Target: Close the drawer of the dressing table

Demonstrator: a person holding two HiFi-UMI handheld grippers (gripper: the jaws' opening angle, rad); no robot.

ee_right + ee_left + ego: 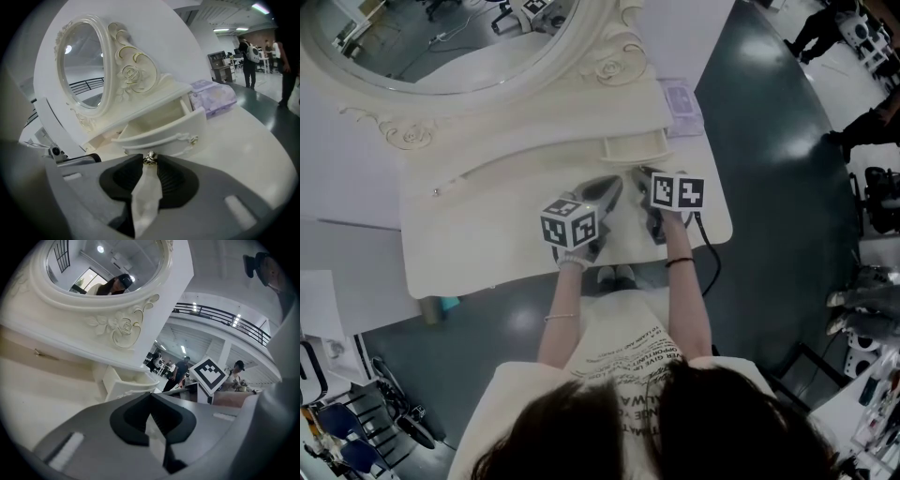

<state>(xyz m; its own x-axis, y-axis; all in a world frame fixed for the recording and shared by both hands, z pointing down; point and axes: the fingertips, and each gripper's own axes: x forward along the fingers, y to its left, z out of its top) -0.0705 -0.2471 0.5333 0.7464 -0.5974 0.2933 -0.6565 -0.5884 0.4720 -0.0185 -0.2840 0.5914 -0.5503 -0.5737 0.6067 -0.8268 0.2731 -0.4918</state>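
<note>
Drawer (159, 133) stands pulled out of the dressing table (243, 140). The right gripper (150, 160) pinches its small metal knob (150, 157). The left gripper (150, 395) has its jaws together, empty.

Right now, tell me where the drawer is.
Head view: the drawer juts open right of centre, below the mirror, beside the purple tissue pack, its knob pinched by the right gripper.

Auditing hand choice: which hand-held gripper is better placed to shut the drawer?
Right. The right hand-held gripper faces the open drawer, small metal knob between its tips; left hand-held gripper aims beside it.
</note>
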